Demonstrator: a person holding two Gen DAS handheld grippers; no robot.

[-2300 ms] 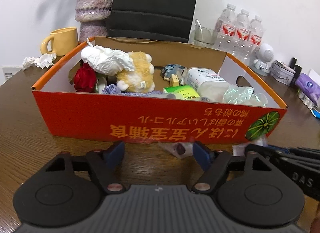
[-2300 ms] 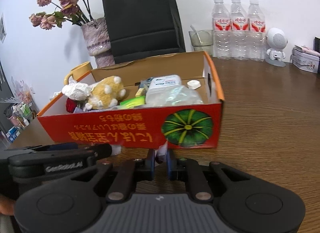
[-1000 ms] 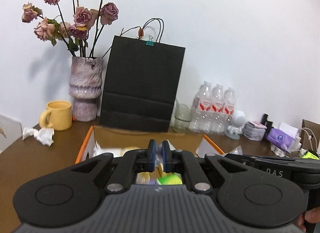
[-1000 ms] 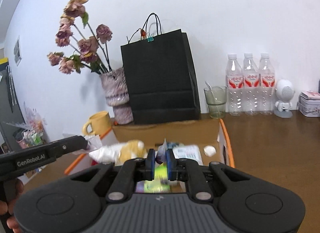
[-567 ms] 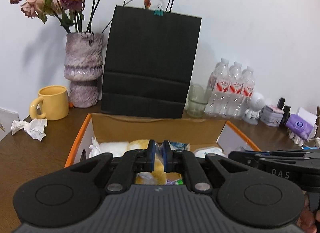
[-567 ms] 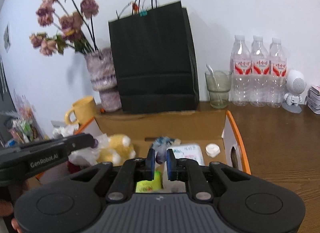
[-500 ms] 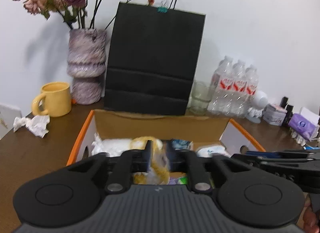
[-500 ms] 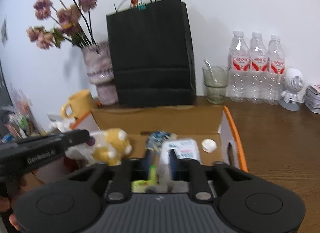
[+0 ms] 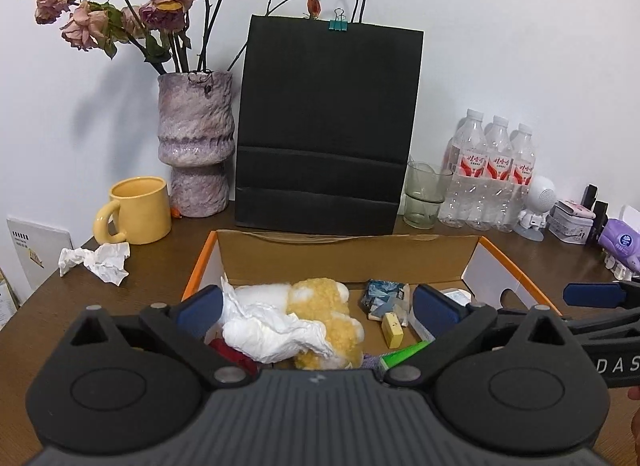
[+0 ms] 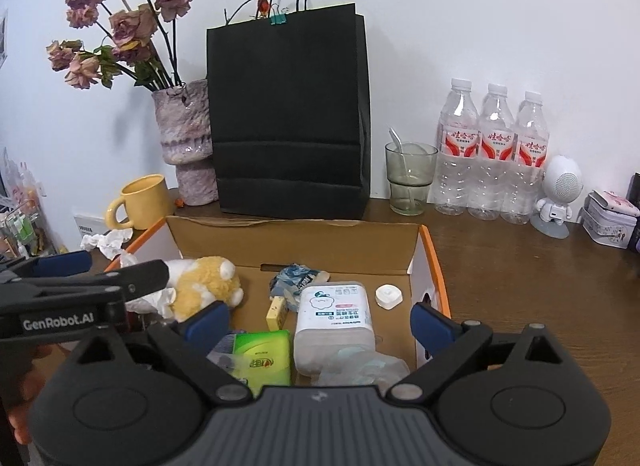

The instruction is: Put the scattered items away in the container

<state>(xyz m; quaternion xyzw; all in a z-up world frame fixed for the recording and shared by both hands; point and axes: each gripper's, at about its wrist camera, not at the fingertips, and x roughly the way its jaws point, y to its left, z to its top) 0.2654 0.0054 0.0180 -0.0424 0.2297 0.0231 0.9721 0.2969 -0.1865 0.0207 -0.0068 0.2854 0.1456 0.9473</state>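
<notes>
Both tools, left [image 9: 316, 312] and right [image 10: 320, 318], spread wide, empty, above cardboard box [image 10: 296, 242]. Fuzzy plush [image 9: 332, 318], crumpled tissue [image 9: 264, 326] ahead; rounded tub [image 10: 334, 322] only from right.

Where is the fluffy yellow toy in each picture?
Left wrist: the toy lies mid-frame in the box, between the left gripper's open fingers, partly under a white tissue.
Right wrist: the toy is at the box's left side.
Shared landmark: the black bag behind the box.
</notes>
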